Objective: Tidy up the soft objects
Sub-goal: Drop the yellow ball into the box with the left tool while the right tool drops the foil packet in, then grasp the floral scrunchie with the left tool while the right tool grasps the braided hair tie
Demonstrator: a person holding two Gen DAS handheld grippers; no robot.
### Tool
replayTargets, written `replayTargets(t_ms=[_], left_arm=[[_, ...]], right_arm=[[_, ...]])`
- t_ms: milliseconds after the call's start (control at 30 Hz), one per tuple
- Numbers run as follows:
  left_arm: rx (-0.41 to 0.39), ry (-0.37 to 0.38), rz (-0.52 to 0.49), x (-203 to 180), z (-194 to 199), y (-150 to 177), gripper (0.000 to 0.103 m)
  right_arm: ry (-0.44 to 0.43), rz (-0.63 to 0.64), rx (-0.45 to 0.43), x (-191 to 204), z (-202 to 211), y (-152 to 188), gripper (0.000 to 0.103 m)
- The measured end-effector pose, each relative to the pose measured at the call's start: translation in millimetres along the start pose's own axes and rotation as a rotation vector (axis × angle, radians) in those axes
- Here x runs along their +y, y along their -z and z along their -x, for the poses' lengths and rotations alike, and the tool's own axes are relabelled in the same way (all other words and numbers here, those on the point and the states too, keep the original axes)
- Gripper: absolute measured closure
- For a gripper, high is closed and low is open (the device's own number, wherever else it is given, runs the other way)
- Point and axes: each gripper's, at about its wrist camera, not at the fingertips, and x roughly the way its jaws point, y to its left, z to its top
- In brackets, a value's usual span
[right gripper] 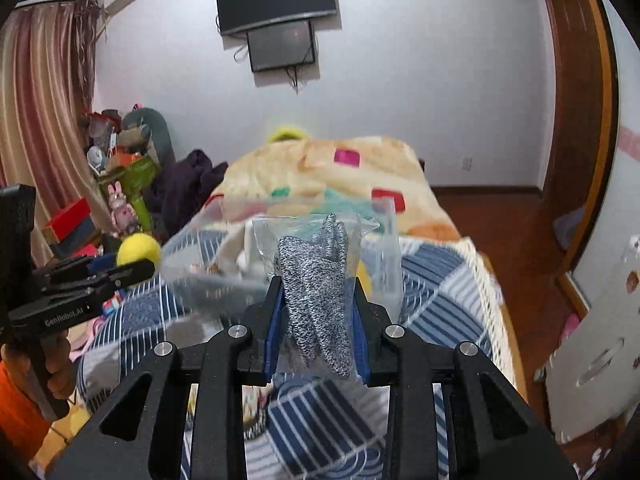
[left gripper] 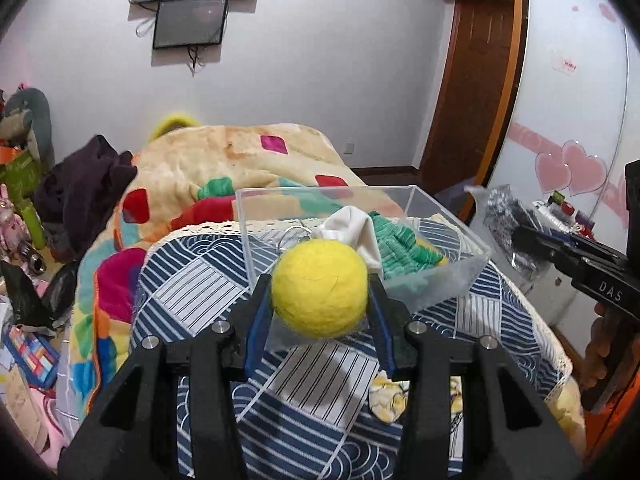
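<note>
A yellow felt ball [left gripper: 319, 289] sits squeezed between the blue pads of my left gripper [left gripper: 318, 300], raised above the blue patterned cloth [left gripper: 200, 292]. Just behind it stands a clear plastic box [left gripper: 444, 216] with a white cloth [left gripper: 360, 228] and a green knitted piece [left gripper: 400, 246] inside. My right gripper [right gripper: 318, 312] is shut on a grey speckled knit in a clear bag [right gripper: 320, 280], also lifted in front of the box [right gripper: 384, 240]. The ball [right gripper: 138, 254] and left gripper show at the left of the right wrist view.
A bright patchwork blanket [left gripper: 240, 152] and a dark garment [left gripper: 80, 192] lie behind the box. Cluttered toys and boxes [right gripper: 120, 184] fill the floor at left. A small yellow patterned cloth [left gripper: 390, 398] lies on the blue cloth below my left gripper.
</note>
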Motion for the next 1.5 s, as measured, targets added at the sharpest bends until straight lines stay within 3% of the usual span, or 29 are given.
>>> replayTargets(t_ms=[333, 767, 1033, 1200, 1367, 1433, 1500], left_arm=[[0.048, -0.027, -0.032, 3.5, -38.9, -18.3, 0.058], [0.127, -0.032, -0.041, 1.8, -73.6, -19.8, 0.058], [0.132, -0.025, -0.048, -1.9, -71.1, -18.7, 0.051], [0.106, -0.011, -0.035, -3.5, -56.3, -20.4, 0.04], [0.09, 0.007, -0.053, -10.1, -36.1, -18.8, 0.033], [0.077, 0.001, -0.072, -14.6, -26.3, -13.9, 0.024], [0.069, -0.008, -0.094, -19.0, -18.8, -8.2, 0.022]], right_arm=[[0.001, 0.002, -0.02, 8.5, -34.3, -29.3, 0.076], [-0.041, -0.008, 0.143, 19.4, -100.2, -24.9, 0.076], [-0.037, 0.03, 0.196, 20.2, -107.0, -18.4, 0.073], [-0.023, 0.069, 0.183, 20.3, -94.7, -21.8, 0.06], [0.004, 0.112, 0.102, 23.6, -63.2, -23.4, 0.037], [-0.001, 0.125, 0.08, 25.4, -52.5, -23.7, 0.033], [0.002, 0.129, 0.056, 25.3, -39.1, -21.4, 0.031]])
